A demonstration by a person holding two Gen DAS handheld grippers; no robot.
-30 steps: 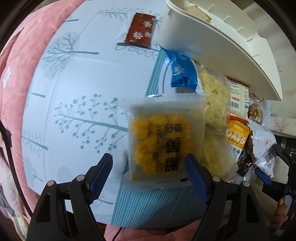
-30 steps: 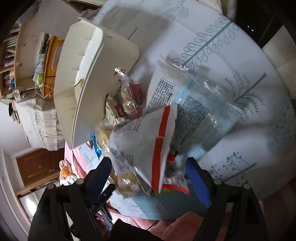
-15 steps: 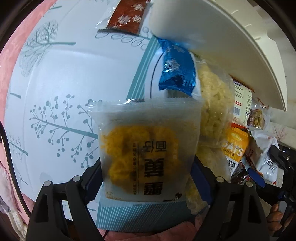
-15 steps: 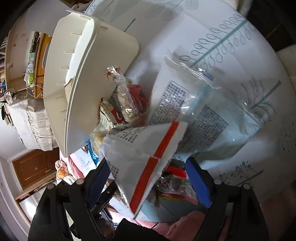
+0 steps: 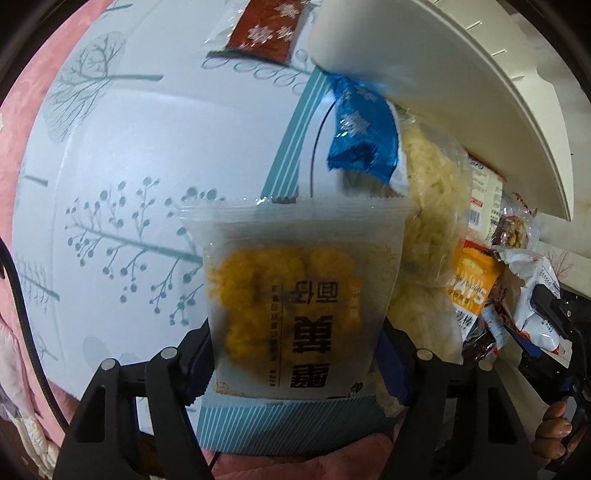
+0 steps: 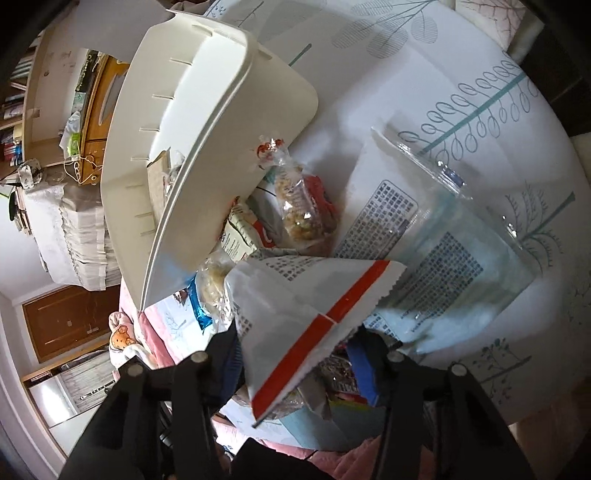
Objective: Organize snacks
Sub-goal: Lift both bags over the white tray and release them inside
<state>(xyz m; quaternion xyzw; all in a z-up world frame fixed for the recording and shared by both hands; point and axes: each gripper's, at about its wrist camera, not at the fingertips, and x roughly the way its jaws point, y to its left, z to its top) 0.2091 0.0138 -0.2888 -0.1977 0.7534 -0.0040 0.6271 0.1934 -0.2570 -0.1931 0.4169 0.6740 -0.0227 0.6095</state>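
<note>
Frosted plastic wraps the yellow snack pack (image 5: 295, 306) that is pinched between the blue pads of the left claw (image 5: 295, 354); its jaws have just been closing, and the pads are seen pressed against both lower sides of the pack, which stands upright between them. Just right of this claw a clear bag of pale crisps (image 5: 432, 236) is found, with a blue foil packet (image 5: 364, 142) lying ahead of it, partly under the rim of the white basket (image 5: 461, 92) that fills the upper right. Farther ahead, a brown snowflake packet (image 5: 267, 31) is laid on the patterned tablecloth (image 5: 147, 147). An orange oats pack (image 5: 474, 291) and more wrappers are piled at the far right, where part of a hand (image 5: 557, 443) is seen at the lower edge. In the right wrist view a white bag with a red stripe (image 6: 306, 317) is gripped by the right claw (image 6: 295, 365), whose jaws have likewise just been closing; the bag rises from between the fingers and the pads appear to bear on its lower part, although the contact itself is partly hidden. Ahead and to the right of that claw a large clear printed bag (image 6: 450, 243) is spread on the cloth. Straight ahead a nut bar in clear wrap (image 6: 299, 210) is set on other packets, and the basket (image 6: 221, 122) is seen ahead to the left, tilted, with a carton visible inside it.
</note>
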